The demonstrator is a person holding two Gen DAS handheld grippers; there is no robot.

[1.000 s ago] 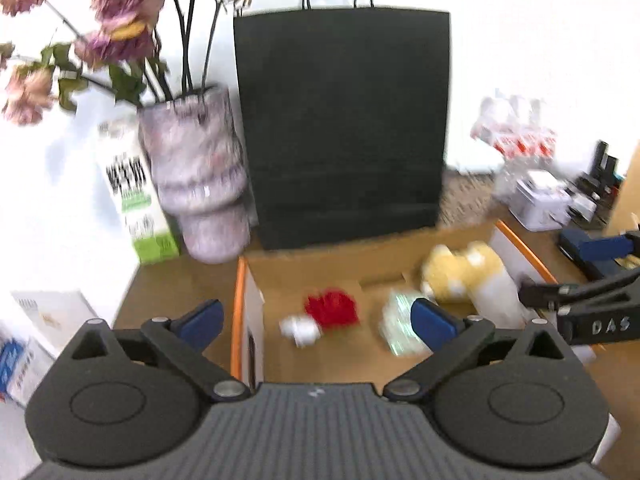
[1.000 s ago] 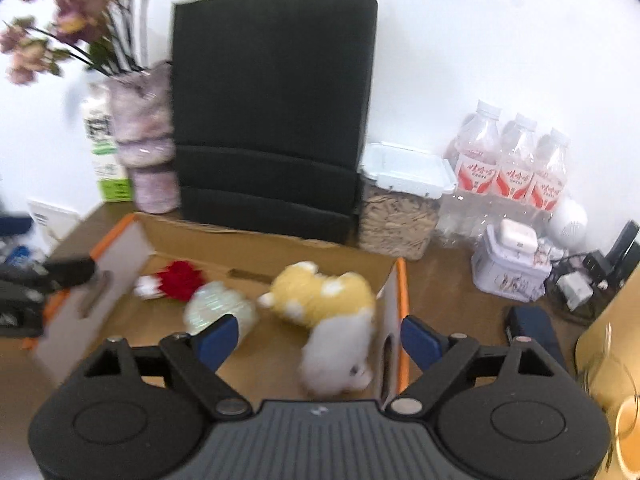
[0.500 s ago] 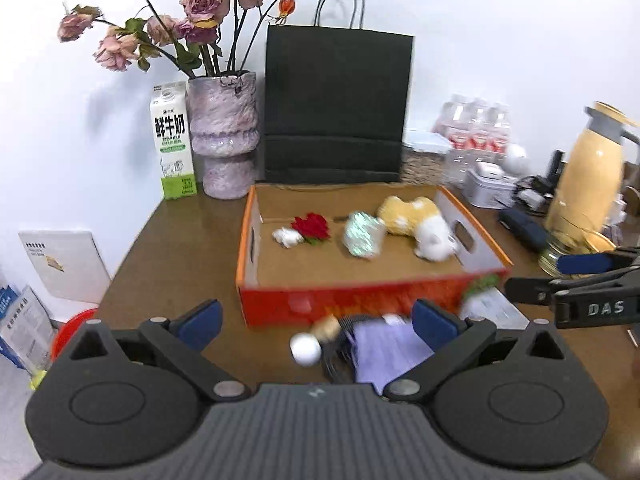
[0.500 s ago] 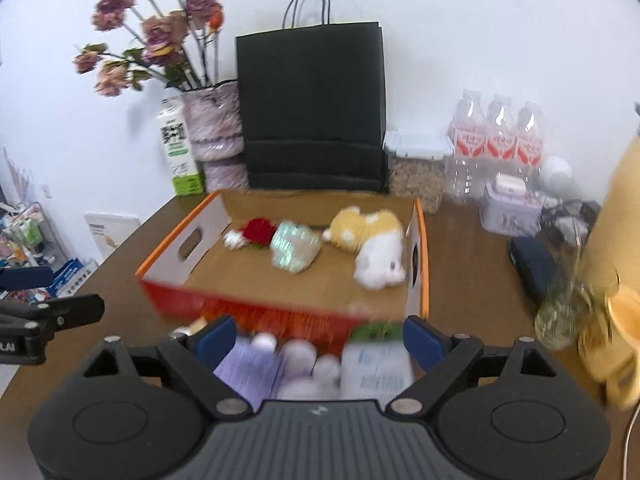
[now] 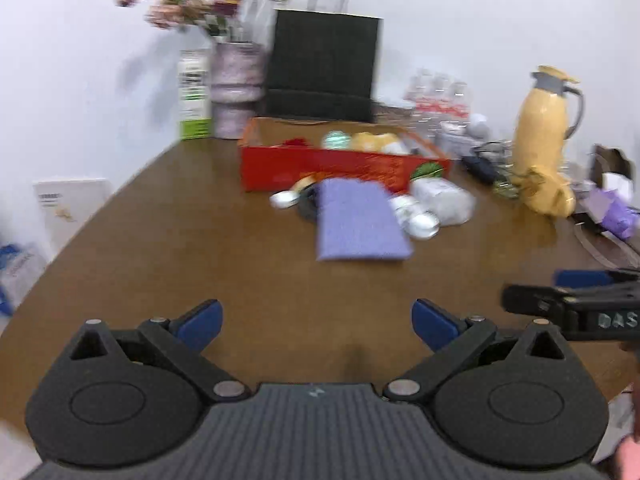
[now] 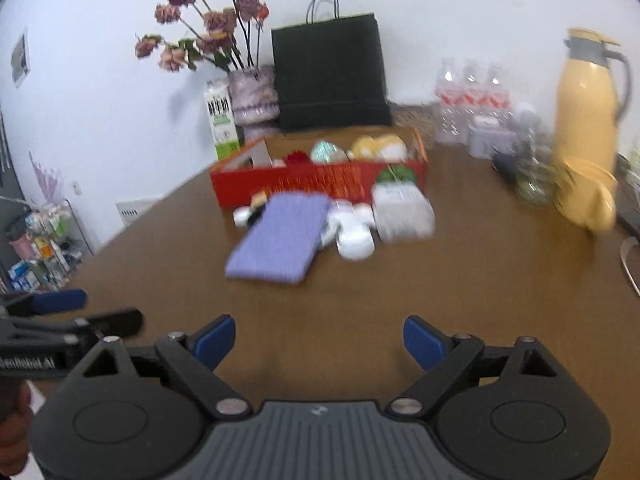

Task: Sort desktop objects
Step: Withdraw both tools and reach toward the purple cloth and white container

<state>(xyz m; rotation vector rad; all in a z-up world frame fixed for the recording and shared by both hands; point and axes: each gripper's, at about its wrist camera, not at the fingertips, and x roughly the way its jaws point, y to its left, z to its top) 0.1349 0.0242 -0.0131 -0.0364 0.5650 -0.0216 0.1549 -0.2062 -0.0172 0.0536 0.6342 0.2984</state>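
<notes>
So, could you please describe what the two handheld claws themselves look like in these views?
Both match. The left claw and right claw have a dark grey ribbed body, two round black housings with triangular cut-outs, black linkage arms with silver pivot pins, and blue pads on the fingertips. White lettering runs along each one's side, too blurred to read reliably. No cables or sleeves are visible.

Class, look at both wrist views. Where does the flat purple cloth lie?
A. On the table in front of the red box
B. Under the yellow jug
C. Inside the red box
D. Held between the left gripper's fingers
A: the purple cloth lies flat on the brown table, on the near side of the red box; both grippers are open and empty.
</notes>
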